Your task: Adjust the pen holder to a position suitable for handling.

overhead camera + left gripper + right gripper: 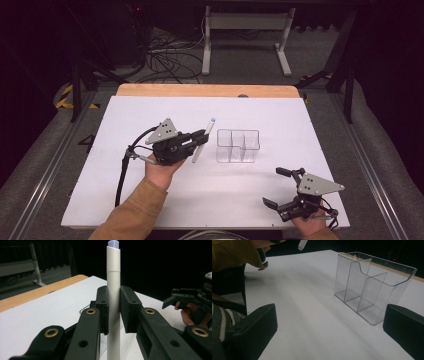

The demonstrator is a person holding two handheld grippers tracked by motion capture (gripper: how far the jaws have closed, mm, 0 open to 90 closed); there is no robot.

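Observation:
A white marker pen [203, 141] with a pale blue tip is clamped between the jaws of my left gripper [201, 138], held above the white table just left of the clear organiser [238, 145]. In the left gripper view the pen [113, 290] stands upright between the two black pads [128, 307]. The clear plastic organiser [372, 285] has several open compartments and stands upright with nothing inside. My right gripper [277, 186] rests near the front right of the table, jaws wide apart with nothing between them, pointing toward the organiser. The pen's lower end [302, 245] shows at the top of the right gripper view.
A white sheet [150, 115] covers the table, with a wooden strip [200, 90] along the far edge. Beyond it stand a white table frame [245, 35] and loose cables [165, 60] on the floor. A brown sleeve [132, 212] comes in from the front.

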